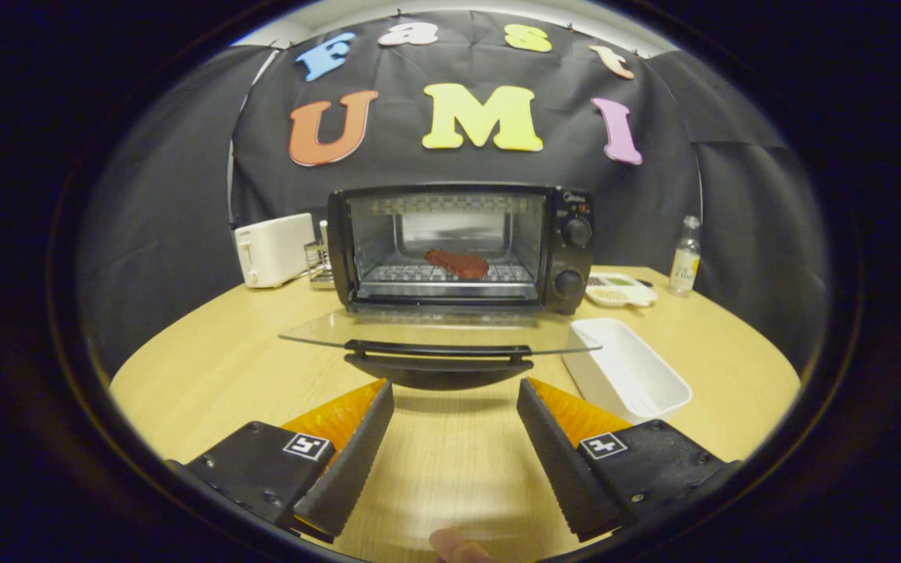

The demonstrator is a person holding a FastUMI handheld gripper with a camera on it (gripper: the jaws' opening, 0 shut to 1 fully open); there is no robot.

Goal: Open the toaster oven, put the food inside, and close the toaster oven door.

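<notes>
Toaster oven [462, 246] work has reached its last step, by my reading: the door [439, 335] lies folded down flat and the food [457, 263], a reddish piece, already rests on the wire rack inside the cavity. Closing is what remains.

The gripper [454, 438] hovers low over the tabletop [208, 367] with its two fingers spread wide apart and nothing between them; bare wood shows in the gap. A fingertip of the person's hand [458, 547] peeks in beneath them. Just ahead of the fingers, the door's dark handle [439, 361] hangs over the wood, with the glass pane stretching back to the oven's front.

Beyond the right finger an empty white tray [629, 369] sits beside the door's corner. Further back, near the table's far edge, a small dish [621, 289] and a bottle [685, 256] stand right of the oven, and a white toaster [274, 249] stands at its left.

The next move likely calls for getting under or around the handle and lifting in an arc toward the oven, following the hinge so the glass swings up without scraping or slipping off.
</notes>
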